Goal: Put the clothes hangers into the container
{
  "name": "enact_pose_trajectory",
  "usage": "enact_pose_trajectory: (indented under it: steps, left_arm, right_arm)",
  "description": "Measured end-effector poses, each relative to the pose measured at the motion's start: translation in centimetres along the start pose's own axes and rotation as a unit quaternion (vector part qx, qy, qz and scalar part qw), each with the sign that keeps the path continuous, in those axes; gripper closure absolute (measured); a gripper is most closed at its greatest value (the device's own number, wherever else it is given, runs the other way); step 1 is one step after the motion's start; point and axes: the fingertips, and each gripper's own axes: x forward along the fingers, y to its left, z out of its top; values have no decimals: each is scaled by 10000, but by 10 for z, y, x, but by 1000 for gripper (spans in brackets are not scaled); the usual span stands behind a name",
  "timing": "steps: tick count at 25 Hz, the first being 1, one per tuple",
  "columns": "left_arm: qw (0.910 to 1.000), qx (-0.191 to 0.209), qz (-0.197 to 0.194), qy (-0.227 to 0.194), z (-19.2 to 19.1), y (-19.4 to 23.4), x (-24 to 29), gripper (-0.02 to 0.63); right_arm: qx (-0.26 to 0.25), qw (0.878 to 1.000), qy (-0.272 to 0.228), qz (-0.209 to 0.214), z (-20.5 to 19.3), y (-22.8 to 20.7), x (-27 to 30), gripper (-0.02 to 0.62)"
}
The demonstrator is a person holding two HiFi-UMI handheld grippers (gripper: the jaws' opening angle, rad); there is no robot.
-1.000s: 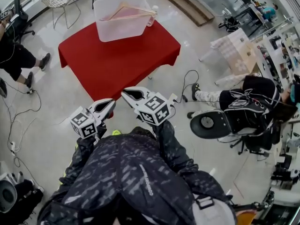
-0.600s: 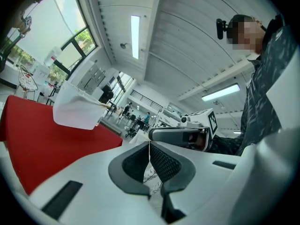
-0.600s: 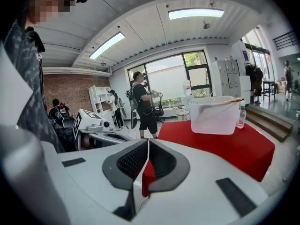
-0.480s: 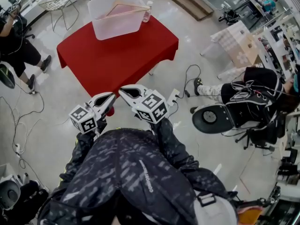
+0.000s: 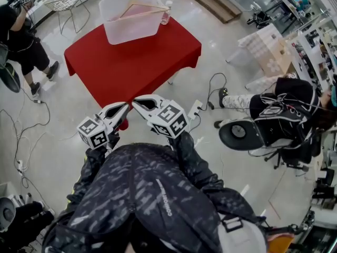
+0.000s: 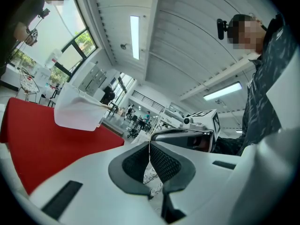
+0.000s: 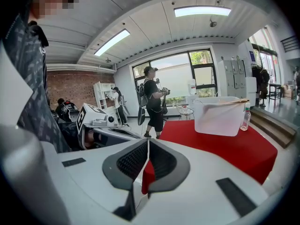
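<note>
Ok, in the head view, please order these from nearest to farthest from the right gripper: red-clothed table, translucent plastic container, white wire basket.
1. red-clothed table, just ahead of the right gripper.
2. translucent plastic container, on the table's far end.
3. white wire basket, on the floor beyond, far left.

A red-covered table [image 5: 137,62] stands on the pale floor [image 5: 226,88]. A translucent container [image 5: 124,33] sits at the table's 12 o'clock edge. A small bottle [image 5: 166,13] stands just beside the container at 3 o'clock.
</note>
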Motion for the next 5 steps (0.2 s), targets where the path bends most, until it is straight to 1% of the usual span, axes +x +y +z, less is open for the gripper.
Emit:
enact_pose_trajectory:
  steps: [5]
  left_arm:
    - [10000, 14, 6, -6, 7, 11, 0, 594]
  right_arm:
    - [-7, 10000, 47, 21, 6, -4, 6, 572]
